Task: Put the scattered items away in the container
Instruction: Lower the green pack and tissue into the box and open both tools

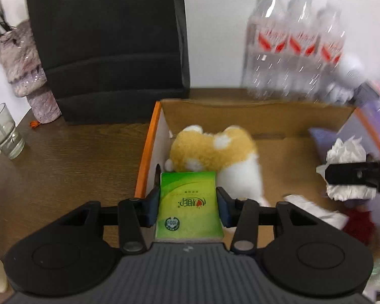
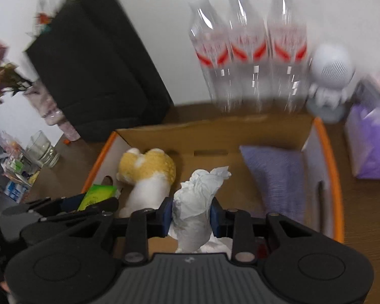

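My left gripper (image 1: 188, 196) is shut on a green tissue pack (image 1: 188, 207) and holds it over the near left corner of the cardboard box (image 1: 149, 136) with the orange rim. A yellow and white plush toy (image 1: 215, 152) lies in the box just beyond the pack. My right gripper (image 2: 191, 211) is shut on a crumpled white tissue (image 2: 197, 192) above the middle of the box (image 2: 329, 167). The left wrist view shows that tissue (image 1: 347, 149) at the right edge. A purple cloth (image 2: 276, 177) lies in the box's right side. The plush (image 2: 149, 174) and the green pack (image 2: 96, 193) show at left.
Behind the box stand a black bag (image 1: 109, 50) and three water bottles (image 1: 296, 50). A marbled vase (image 1: 25, 63) and a glass (image 1: 2, 134) are at the left. A white figurine (image 2: 329, 76) and a purple tissue pack (image 2: 372, 147) sit right of the box.
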